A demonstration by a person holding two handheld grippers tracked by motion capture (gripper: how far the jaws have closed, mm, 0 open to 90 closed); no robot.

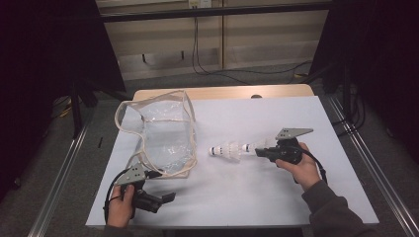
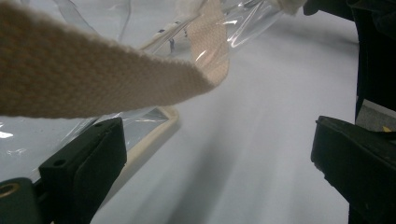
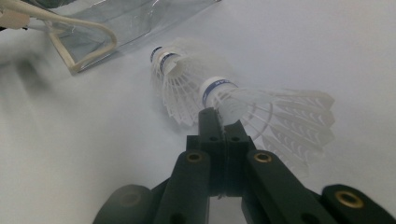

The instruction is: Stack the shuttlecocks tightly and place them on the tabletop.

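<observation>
While both hands hovered low over the white tabletop [image 1: 257, 197], this was how things stood.

Bag: the clear plastic bag with cream fabric trim and strap [image 1: 158, 133] lay on its side at the left of the table, its mouth seemingly turned toward the middle, probably so something could be slid in.

Shuttlecocks: the nested stack of white feather shuttlecocks with blue-banded corks [image 1: 230, 149] lay level between bag and right hand, cork end pointing at the bag, well apart from it.

Right gripper [image 1: 262, 151]: clenched; in the right gripper view its jaws met on the skirt of the rearmost shuttlecock [image 3: 280, 116], holding the stack by its tail, a grip that looked meant for feeding it in cork first.

Left gripper [image 1: 165, 198]: released, jaws wide apart with nothing between the pads, just beside the bag's near corner. The woven cream strap [image 2: 93, 79] hung above the jaws, untouched as far as I could tell, perhaps the next thing to pinch.
</observation>
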